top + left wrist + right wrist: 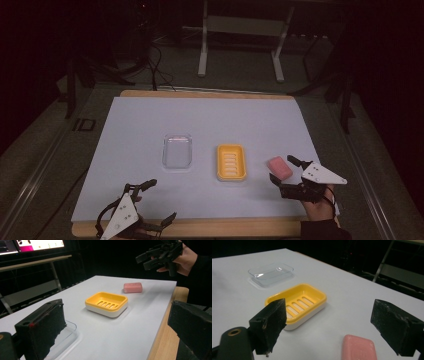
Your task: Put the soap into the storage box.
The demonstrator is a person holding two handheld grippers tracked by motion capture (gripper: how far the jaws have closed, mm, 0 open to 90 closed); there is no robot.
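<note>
High view: right gripper [283, 170] spread wide around a pink soap bar [279, 167], not touching it.

Left gripper [152, 200] also spread wide, empty, near the front table edge. Soap flat on the white sheet, just right of a yellow slotted soap dish [231, 162], empty. Beyond that, a clear plastic lid or tray [177, 151], also empty. Probably firm, light, slippery; best gripped across its 2 long sides.

Overhead light falls brightly on the white table sheet [150, 130]; the surroundings sink into darkness, and close jaws look soft, grainy.
</note>
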